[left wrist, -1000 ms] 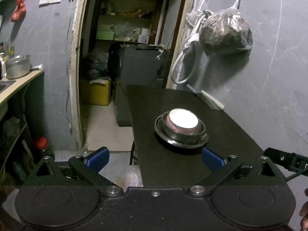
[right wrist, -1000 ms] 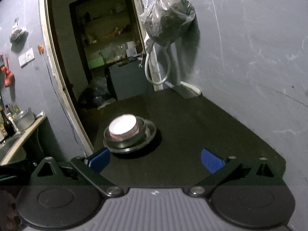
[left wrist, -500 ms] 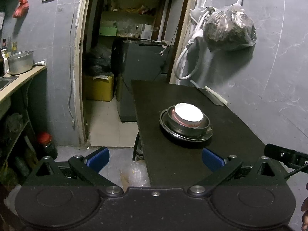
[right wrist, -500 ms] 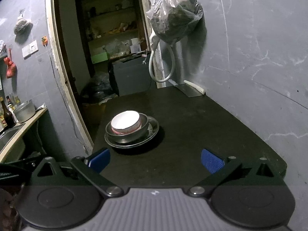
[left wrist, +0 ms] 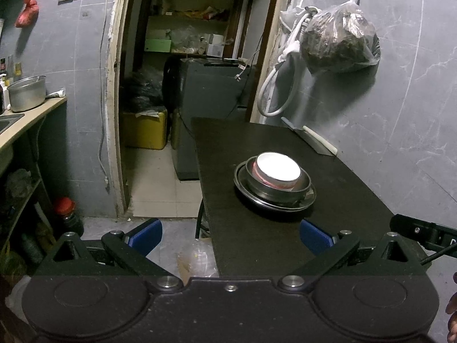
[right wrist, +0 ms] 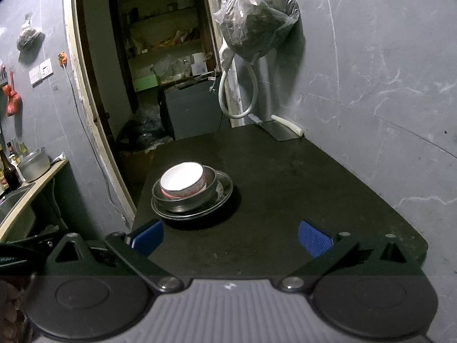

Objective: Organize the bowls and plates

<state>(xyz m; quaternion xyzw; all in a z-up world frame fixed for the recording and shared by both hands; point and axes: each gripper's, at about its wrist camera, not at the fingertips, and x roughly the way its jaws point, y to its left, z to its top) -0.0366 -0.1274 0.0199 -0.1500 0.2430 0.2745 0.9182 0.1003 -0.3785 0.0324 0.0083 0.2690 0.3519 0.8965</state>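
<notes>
Both claws hang released and empty at the near edge of the dark desk (right wrist: 300, 177): the left claw (left wrist: 230, 235) and right claw (right wrist: 230, 237) sit well short of the stack. A white bowl (right wrist: 182, 180) nests inside a steel bowl (right wrist: 187, 200), which stands on a steel plate (right wrist: 224, 193). The stack looks finished, so I'd leave it and keep clear. The white bowl seems empty, though glare hides its bottom.

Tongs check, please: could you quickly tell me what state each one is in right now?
Left tongs: open, holding nothing.
Right tongs: open, holding nothing.
</notes>
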